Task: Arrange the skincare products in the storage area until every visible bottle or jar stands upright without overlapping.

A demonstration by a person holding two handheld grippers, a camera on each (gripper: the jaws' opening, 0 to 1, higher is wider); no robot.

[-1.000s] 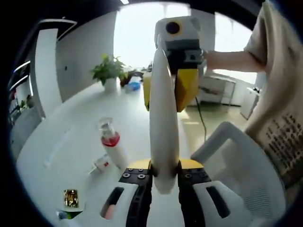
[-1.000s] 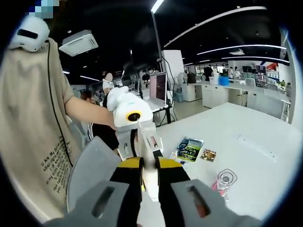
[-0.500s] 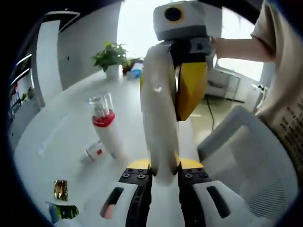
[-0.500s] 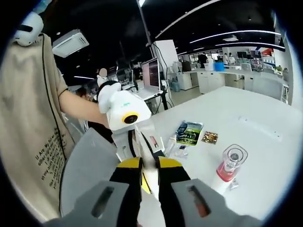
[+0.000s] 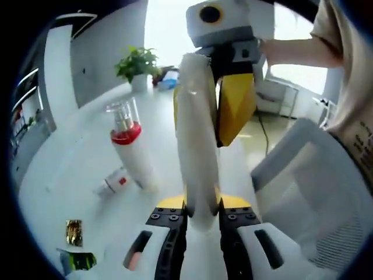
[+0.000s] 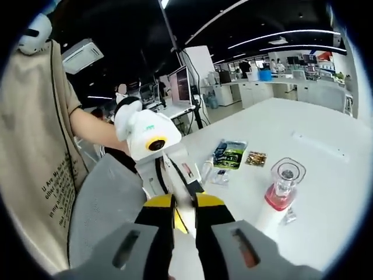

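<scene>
A long white tube [image 5: 197, 146] is held at both ends. My left gripper [image 5: 201, 218] is shut on its near end, and my right gripper [image 5: 220, 116], with yellow jaws, is shut on its far end. In the right gripper view my right gripper [image 6: 185, 213] grips the white tube [image 6: 186, 224], with the left gripper [image 6: 172, 175] just beyond. A white pump bottle [image 5: 131, 151] with a red collar and clear cap stands upright on the white table [image 5: 70, 175]. Beside it lies a small white tube [image 5: 114, 183] with a red label.
A gold sachet [image 5: 73, 232] and a green packet [image 5: 77, 260] lie flat on the table. The same pump bottle [image 6: 278, 198], green packet [image 6: 229, 154] and gold sachet [image 6: 255, 158] appear in the right gripper view. A grey chair [image 5: 309, 192] and a person's sleeve flank the table edge.
Both views have shifted down toward the table, so the pump bottle looks larger and nearer. Both grippers stay shut on the white tube.
</scene>
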